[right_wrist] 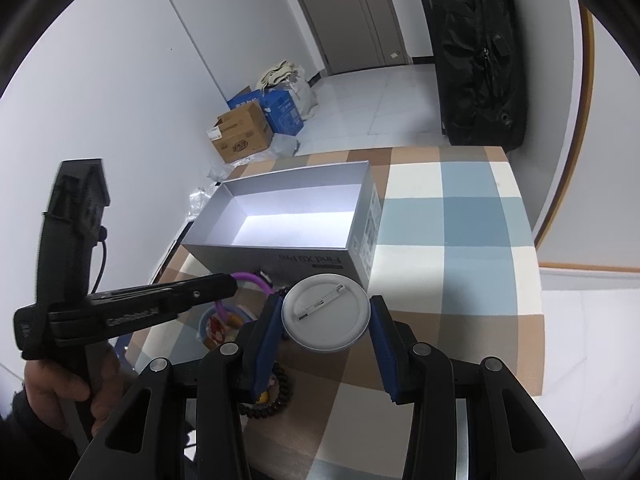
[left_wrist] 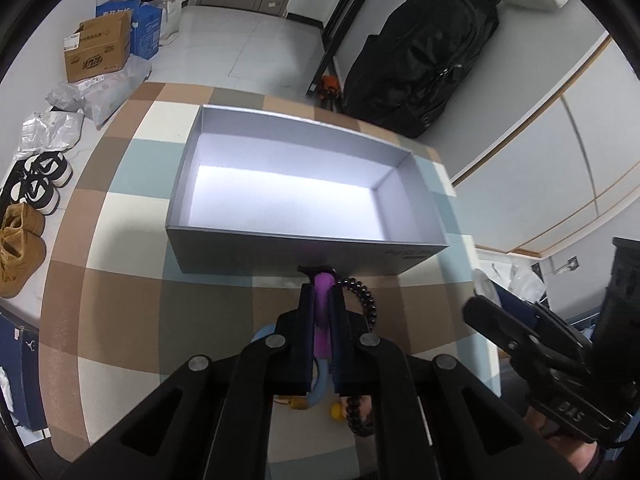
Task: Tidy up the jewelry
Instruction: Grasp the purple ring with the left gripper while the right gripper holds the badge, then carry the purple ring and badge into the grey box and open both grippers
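An open grey box (left_wrist: 304, 240) stands empty on the checked table; it also shows in the right wrist view (right_wrist: 288, 256). My left gripper (left_wrist: 320, 296) is shut on a purple bracelet (left_wrist: 323, 312), just in front of the box's near wall; the bracelet also shows in the right wrist view (right_wrist: 250, 278). My right gripper (right_wrist: 326, 312) is shut on a round white pin badge (right_wrist: 325, 314), its back with the pin facing the camera. A black bead bracelet (left_wrist: 366, 304) lies under the left gripper, and shows too in the right wrist view (right_wrist: 276, 396). A light blue ring (left_wrist: 316, 388) and small yellow pieces (left_wrist: 336, 412) lie below.
The checked tablecloth (right_wrist: 452, 240) covers the table, whose far edge is behind the box. A black bag (left_wrist: 420, 60) stands behind the table. Cardboard boxes (left_wrist: 98, 48), plastic bags and shoes (left_wrist: 24, 240) lie on the floor to the left.
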Motion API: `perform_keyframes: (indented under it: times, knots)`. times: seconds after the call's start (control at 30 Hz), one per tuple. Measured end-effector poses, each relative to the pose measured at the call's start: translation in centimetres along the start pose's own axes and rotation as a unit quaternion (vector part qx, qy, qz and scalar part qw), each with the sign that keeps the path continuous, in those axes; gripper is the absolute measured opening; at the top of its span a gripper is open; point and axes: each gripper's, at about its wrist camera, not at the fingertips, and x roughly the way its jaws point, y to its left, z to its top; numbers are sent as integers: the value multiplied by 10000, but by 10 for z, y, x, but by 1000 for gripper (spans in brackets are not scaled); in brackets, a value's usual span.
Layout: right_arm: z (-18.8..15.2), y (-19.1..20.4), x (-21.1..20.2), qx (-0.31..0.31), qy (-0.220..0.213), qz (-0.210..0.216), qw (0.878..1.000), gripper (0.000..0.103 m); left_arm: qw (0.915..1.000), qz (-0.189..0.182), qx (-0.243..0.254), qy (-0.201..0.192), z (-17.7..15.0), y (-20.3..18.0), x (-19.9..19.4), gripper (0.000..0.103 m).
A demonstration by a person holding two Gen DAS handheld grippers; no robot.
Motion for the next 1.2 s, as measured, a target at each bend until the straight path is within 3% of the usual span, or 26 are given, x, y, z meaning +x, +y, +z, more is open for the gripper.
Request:
perform_keyframes:
  times: [0.27,0.43,0.77,1.0,1.2]
  knots:
    - [10,11,3,-87,-135,115,9998,42,9997,-226,-2,-109,6,0,-8,3]
    - [22,15,2,-41,-255,244,9994,42,9978,-593,-85,-297,15,-1,-24,3]
    - [52,20,11,2,-394,394,9984,42,9937,-665,-268,-859,53,3,-40,3]
    - [72,21,39,-15,-262,304,9992,42,9952,-553,-391,-706,75,17,-16,3]
    - [78,18,72,33,136,251,9996,42,9959,-545,-479,-537,80,26,-7,2]
